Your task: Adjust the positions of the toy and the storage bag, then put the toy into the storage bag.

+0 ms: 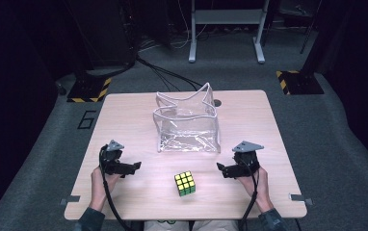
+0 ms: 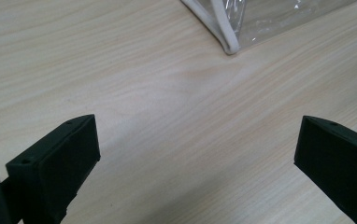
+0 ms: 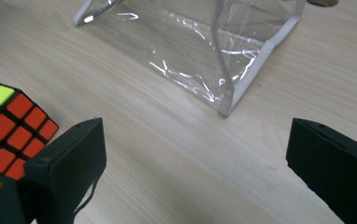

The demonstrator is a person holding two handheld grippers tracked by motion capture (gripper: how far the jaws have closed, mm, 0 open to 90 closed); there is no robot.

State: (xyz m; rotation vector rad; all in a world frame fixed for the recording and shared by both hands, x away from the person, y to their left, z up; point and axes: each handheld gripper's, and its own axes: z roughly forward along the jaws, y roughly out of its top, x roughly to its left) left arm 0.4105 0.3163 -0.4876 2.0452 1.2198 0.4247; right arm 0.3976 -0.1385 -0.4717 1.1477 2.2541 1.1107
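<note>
Dark room, pale wood tabletop point(image 1: 124, 115). Cube point(image 1: 185, 183) sits near edge, centre, between left tool point(image 1: 135, 167) and right tool point(image 1: 220, 168); right looks slightly nearer. Both tools gaping, empty. Clear bag point(image 1: 188, 126) stands beyond the cube, mouth up.

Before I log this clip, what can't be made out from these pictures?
- Puzzle cube: in the right gripper view the left edge and the near jaw cut it off; its underside is hidden in the high view.
- Clear bag: both gripper views crop it at the top edge; its glare-streaked plastic leaves it unclear whether anything is inside.
- Small dark spot on the table behind the bag: too small to identify.
</note>
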